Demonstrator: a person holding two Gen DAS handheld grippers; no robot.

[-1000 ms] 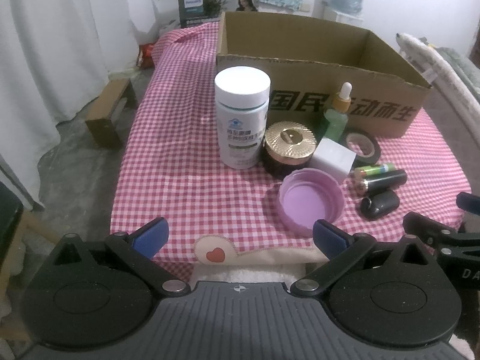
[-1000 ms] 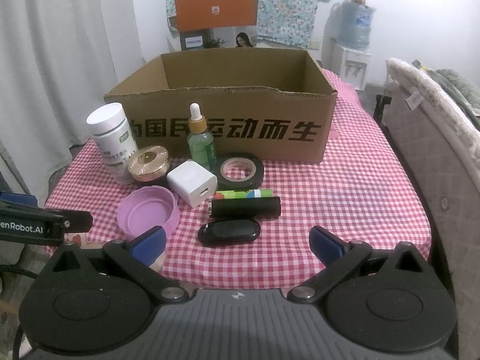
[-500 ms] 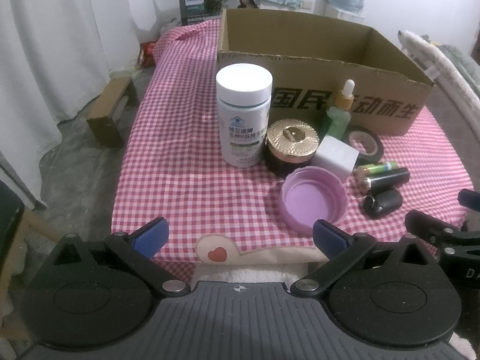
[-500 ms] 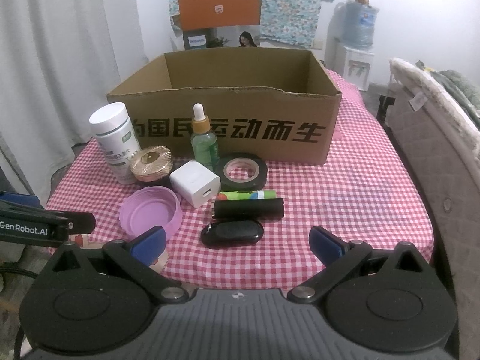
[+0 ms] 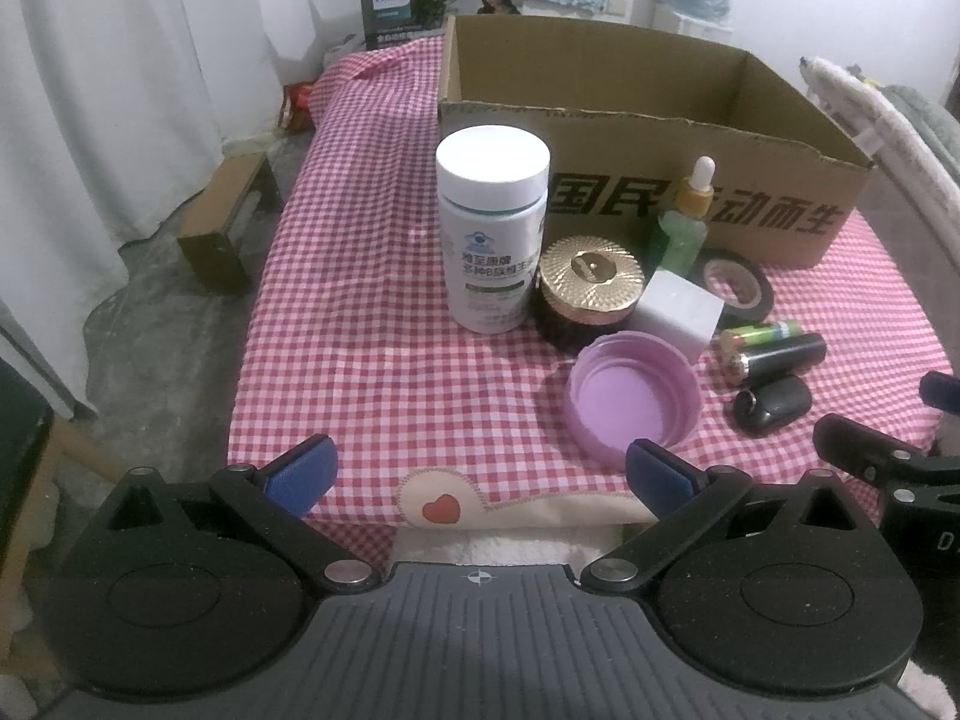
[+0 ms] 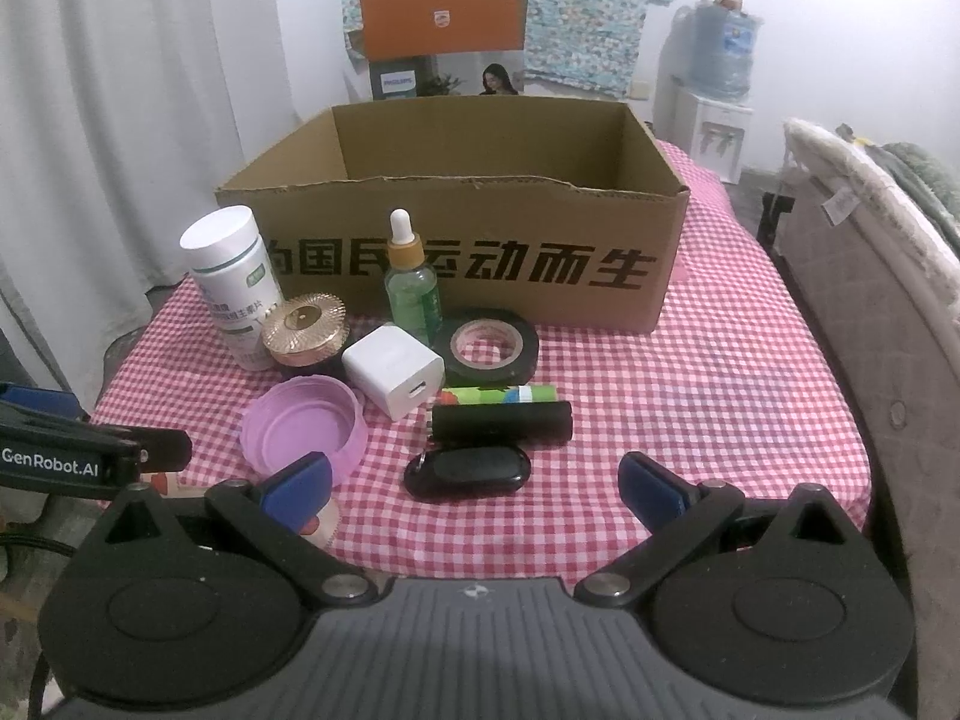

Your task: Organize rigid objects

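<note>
My left gripper and right gripper both spread wide and empty, poised before purple lid, key fob, cardboard box behind.

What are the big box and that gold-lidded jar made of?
The box looks like plain brown corrugated cardboard, matte, with a ragged torn top edge. The jar has a shiny ribbed gold lid, metal or metallised plastic; its dark body could be glass or plastic.
</note>
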